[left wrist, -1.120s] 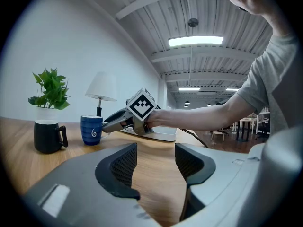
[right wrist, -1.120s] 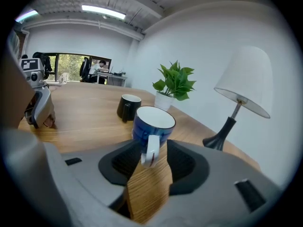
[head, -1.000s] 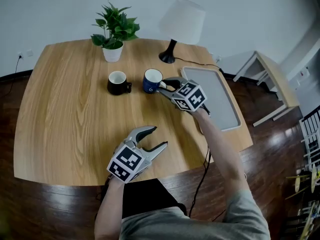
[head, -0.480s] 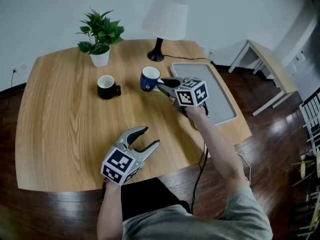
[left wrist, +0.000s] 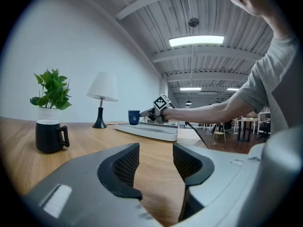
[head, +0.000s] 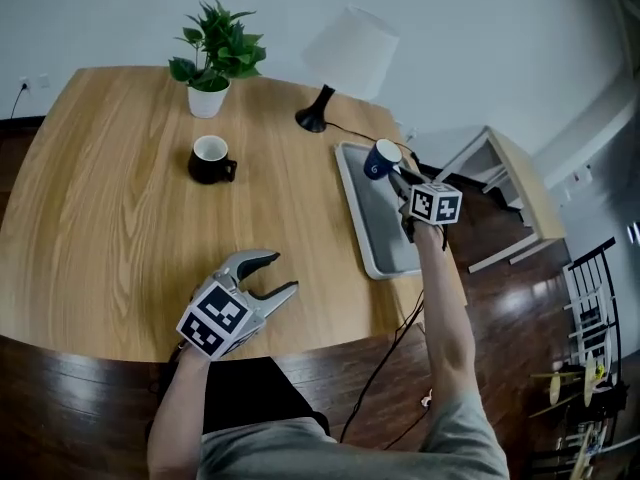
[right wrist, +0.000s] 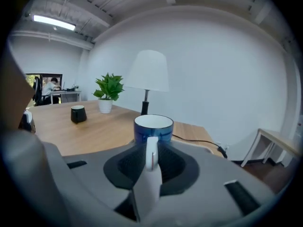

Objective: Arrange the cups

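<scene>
A blue cup (head: 380,158) with a white inside hangs a little above the far end of the grey tray (head: 372,226). My right gripper (head: 396,176) is shut on its white handle (right wrist: 151,154), and the cup (right wrist: 153,126) stays upright. A black cup (head: 210,160) stands on the wooden table to the left, with its handle turned right. My left gripper (head: 278,273) hovers near the table's front edge. Its jaws are closing, still wide apart, with nothing between them (left wrist: 156,161). From there the blue cup (left wrist: 134,117) shows over the tray (left wrist: 149,130).
A potted plant (head: 215,56) and a white-shaded lamp (head: 345,53) stand at the table's far side. The lamp's cord runs past the tray's far corner. A small light side table (head: 520,183) stands on the dark floor beyond the table's right edge.
My right gripper closed on the blue cup's handle, lifted the cup off the table and carried it right, over the tray. The left gripper stayed in place.
</scene>
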Demonstrator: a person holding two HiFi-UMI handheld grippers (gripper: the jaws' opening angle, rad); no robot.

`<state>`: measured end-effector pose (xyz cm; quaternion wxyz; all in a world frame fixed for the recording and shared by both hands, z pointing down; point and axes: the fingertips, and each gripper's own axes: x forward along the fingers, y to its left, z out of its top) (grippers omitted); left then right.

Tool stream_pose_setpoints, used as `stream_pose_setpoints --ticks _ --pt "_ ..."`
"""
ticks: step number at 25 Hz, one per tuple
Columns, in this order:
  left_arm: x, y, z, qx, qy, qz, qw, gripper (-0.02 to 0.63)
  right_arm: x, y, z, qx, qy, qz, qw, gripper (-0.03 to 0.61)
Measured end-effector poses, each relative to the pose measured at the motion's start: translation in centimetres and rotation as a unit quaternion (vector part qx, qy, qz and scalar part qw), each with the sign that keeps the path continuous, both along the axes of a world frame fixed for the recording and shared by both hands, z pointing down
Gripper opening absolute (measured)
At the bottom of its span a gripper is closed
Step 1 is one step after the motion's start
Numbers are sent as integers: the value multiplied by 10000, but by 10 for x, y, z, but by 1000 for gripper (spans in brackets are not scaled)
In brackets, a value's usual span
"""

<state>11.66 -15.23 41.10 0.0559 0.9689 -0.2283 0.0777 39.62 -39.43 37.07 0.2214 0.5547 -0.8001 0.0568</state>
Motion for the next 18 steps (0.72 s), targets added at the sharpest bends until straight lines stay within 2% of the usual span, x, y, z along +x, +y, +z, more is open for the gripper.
stream_pose_setpoints --ticks 4,8,10,13,15,16,17,18 --pt "2 -1 0 26 26 -20 10000 233 8 -3 17 -78 96 -103 9999 86" --pt "4 0 0 0 39 -20 10000 233 13 -15 22 17 -8 -12 10000 86" --pt "4 -1 1 -19 8 -39 10000 233 15 -19 25 6 111 62 9999 80" --pt "6 -1 -3 -11 22 -18 10000 233 26 -13 29 -247 444 490 9975 202" --pt "6 -1 -3 3 14 0 10000 233 29 1 18 -184 472 827 9953 202" --pt "6 -1 -2 8 9 -16 10000 233 21 11 7 -25 470 863 9952 200" --pt "4 -2 -2 15 3 -65 10000 233 1 23 -7 194 475 690 9963 199" --pt "2 -4 -2 23 -3 -152 9999 233 -31 36 -19 422 483 270 9976 192"
